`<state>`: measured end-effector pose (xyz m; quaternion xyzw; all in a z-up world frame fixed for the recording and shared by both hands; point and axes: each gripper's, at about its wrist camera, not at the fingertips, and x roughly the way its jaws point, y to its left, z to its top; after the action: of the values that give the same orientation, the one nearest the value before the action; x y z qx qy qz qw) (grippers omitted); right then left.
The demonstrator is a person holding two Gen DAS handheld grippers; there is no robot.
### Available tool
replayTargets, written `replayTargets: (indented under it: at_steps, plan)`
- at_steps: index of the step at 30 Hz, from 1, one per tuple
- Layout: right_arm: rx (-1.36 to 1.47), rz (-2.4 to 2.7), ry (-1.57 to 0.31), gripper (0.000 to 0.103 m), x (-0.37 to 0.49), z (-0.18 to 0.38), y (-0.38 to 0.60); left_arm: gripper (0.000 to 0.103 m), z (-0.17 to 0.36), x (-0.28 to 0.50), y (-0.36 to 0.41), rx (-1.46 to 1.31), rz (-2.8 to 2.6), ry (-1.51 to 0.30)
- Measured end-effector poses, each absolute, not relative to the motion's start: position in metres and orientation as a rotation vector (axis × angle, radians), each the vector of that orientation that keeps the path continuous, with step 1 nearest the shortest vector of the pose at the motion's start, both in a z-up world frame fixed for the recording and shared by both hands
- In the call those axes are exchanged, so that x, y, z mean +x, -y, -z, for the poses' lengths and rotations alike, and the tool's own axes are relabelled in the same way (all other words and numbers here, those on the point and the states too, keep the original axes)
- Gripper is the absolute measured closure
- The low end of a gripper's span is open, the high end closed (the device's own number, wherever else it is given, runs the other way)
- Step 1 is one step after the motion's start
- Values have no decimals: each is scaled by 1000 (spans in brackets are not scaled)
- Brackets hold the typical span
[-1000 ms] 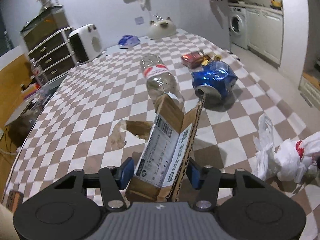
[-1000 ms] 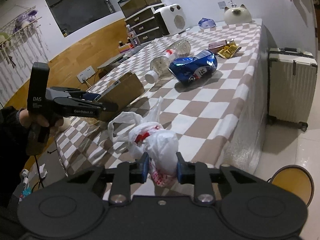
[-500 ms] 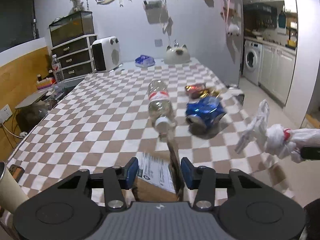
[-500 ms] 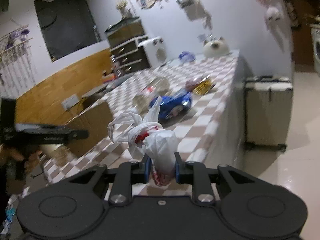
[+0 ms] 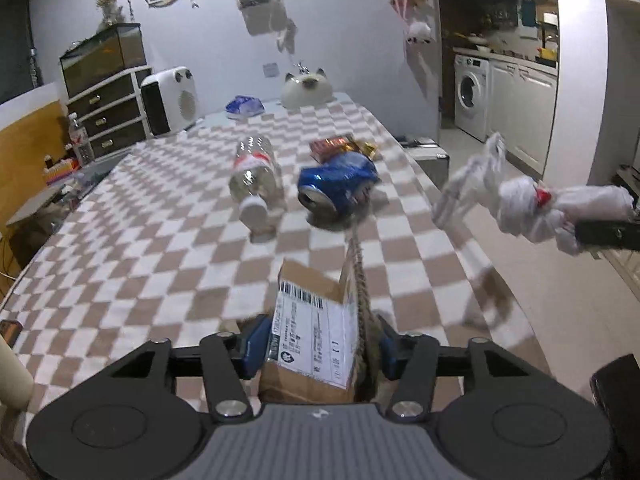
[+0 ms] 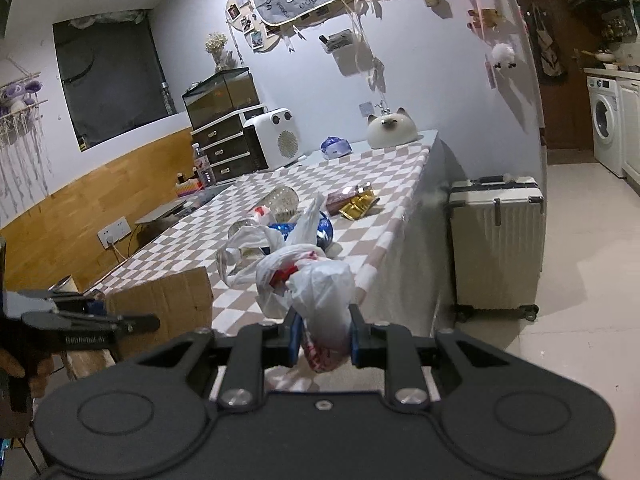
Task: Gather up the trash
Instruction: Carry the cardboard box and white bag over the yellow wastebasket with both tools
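Note:
My left gripper (image 5: 314, 346) is shut on a cardboard box (image 5: 314, 344) with a white label, held above the near edge of the checkered table (image 5: 160, 240). My right gripper (image 6: 323, 334) is shut on a knotted white plastic bag (image 6: 316, 284), held in the air off the table's right side; the bag also shows in the left wrist view (image 5: 520, 204). On the table lie a clear plastic bottle (image 5: 256, 178), a crushed blue can (image 5: 336, 188) and red and gold wrappers (image 5: 340, 146).
A white suitcase (image 6: 496, 248) stands on the floor by the table's right side. A cat-shaped ornament (image 5: 306, 88), a blue bag (image 5: 244, 105) and a white heater (image 5: 170, 100) sit at the far end. A drawer unit (image 5: 112, 120) stands at the left.
Both grippers have lifted and pulled back from the table. The box and the white bag have come up off the tablecloth with them.

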<state>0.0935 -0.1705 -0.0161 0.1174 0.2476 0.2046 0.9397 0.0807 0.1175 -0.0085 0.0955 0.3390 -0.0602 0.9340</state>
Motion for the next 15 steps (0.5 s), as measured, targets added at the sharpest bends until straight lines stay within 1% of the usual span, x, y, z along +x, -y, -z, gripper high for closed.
replayTargets:
  at_steps: [1, 3, 4, 5, 6, 9, 11, 15]
  plan:
    - [243, -418, -508, 79, 91, 18, 171, 44, 10, 79, -116, 199, 124, -697]
    - [250, -420, -513, 79, 88, 20, 174, 33, 12, 76, -115, 201, 122, -703]
    - [252, -421, -514, 79, 87, 21, 175, 30, 13, 75, -114, 203, 122, -706]
    - [254, -420, -515, 79, 86, 22, 176, 23, 14, 74, -113, 206, 119, -709]
    - [256, -419, -516, 79, 85, 23, 177, 19, 15, 74, -112, 214, 113, -711]
    - [263, -419, -519, 79, 84, 25, 179, 12, 19, 76, -109, 231, 86, -721]
    - [265, -420, -519, 79, 83, 25, 180, 10, 23, 79, -109, 235, 75, -736]
    - [272, -422, -526, 79, 84, 28, 183, 9, 30, 85, -109, 213, 94, -783]
